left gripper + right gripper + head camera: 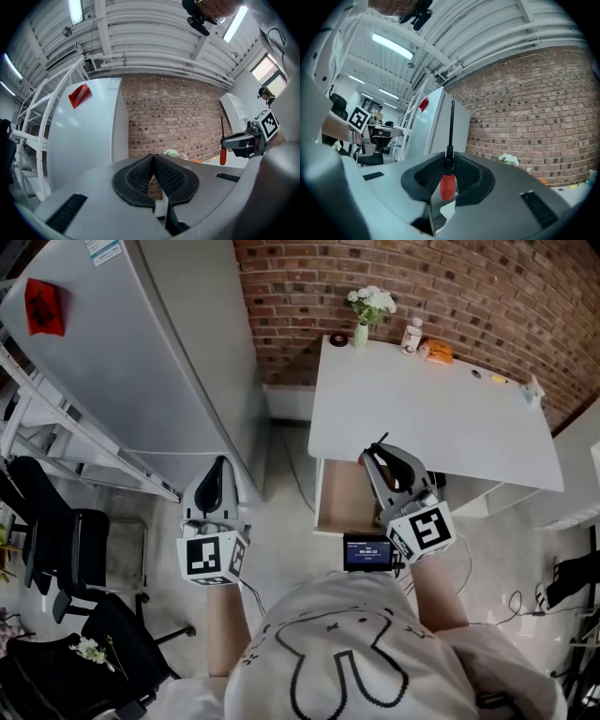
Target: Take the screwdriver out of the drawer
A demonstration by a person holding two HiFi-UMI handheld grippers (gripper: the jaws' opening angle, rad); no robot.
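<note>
The screwdriver (447, 184) has a red handle and a thin black shaft that points straight up. My right gripper (448, 164) is shut on it where the handle meets the shaft. In the head view the right gripper (377, 458) holds the screwdriver (372, 452) above the open wooden drawer (339, 502) under the white desk. My left gripper (219, 467) is off to the left over the floor, pointing at the grey cabinet. Its jaws (153, 161) are shut with nothing between them. From the left gripper view, the right gripper (241, 139) and the screwdriver (222, 153) show at the right.
On the white desk (431, 418) against the brick wall stand a vase of flowers (367, 310), a bottle (411, 335) and an orange item (437, 352). A tall grey cabinet (159, 362) stands at the left. Black chairs (66, 540) are at the lower left.
</note>
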